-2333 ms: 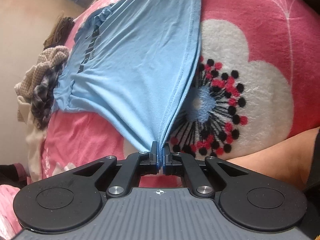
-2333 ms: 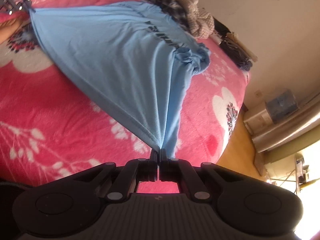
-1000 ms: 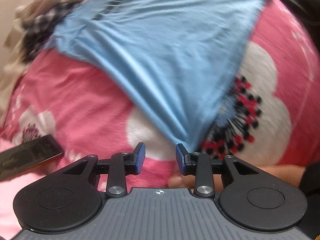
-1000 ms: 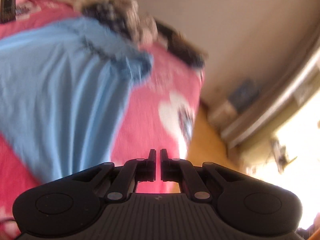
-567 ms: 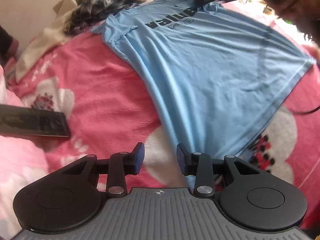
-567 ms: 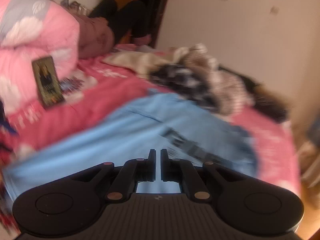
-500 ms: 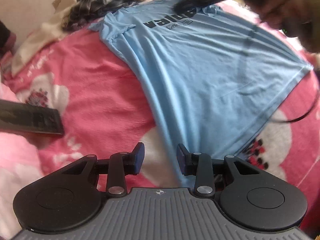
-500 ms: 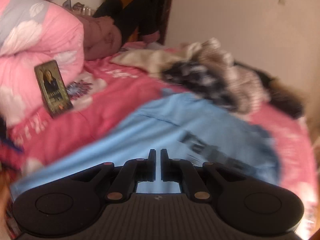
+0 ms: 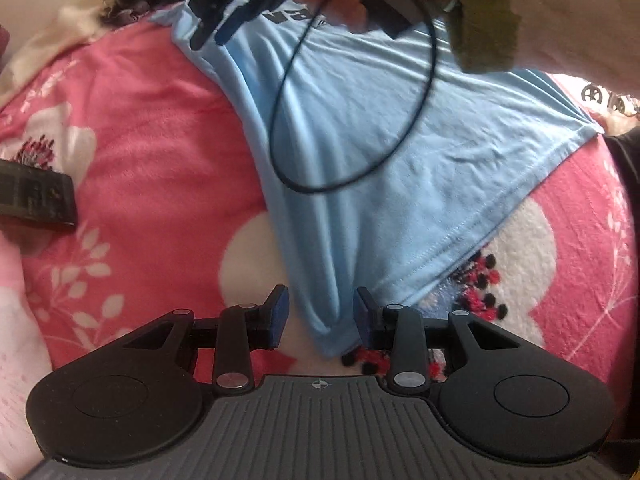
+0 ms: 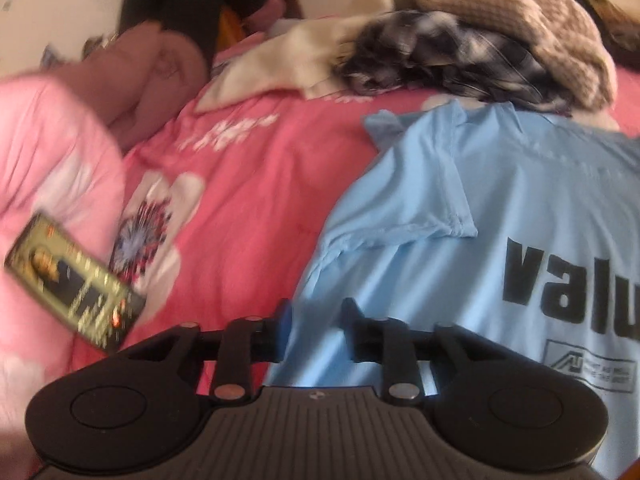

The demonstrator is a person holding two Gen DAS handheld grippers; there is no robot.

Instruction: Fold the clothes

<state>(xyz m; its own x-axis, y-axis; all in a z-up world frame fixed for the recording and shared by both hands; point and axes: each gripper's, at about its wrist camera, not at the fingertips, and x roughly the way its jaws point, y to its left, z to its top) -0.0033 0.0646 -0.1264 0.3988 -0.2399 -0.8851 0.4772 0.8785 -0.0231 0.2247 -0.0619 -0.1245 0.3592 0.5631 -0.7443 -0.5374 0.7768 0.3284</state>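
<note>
A light blue T-shirt point(image 9: 380, 152) with black print lies spread on the pink flowered blanket point(image 9: 152, 128). My left gripper point(image 9: 320, 312) is open at the shirt's near hem corner. The corner lies in the gap and the pads stand clear of the cloth. My right gripper point(image 10: 318, 316) hovers over the shirt's point(image 10: 460, 240) side edge just below the short sleeve point(image 10: 432, 200). Its jaws are opening, with cloth under them and nothing pinched. In the left wrist view the right gripper point(image 9: 224, 24) shows at the top, held by a hand.
A heap of other clothes point(image 10: 460, 48) lies past the shirt's collar. A dark book point(image 10: 76, 292) rests on the blanket to the left, beside a pale pink quilt point(image 10: 48, 152). A black cable point(image 9: 280, 120) loops over the shirt, under an olive sleeve point(image 9: 484, 32).
Both grippers have let go of the shirt, which now lies flat. The right gripper swung across to the sleeve end and parted its jaws. The left stayed by the hem corner and rolled.
</note>
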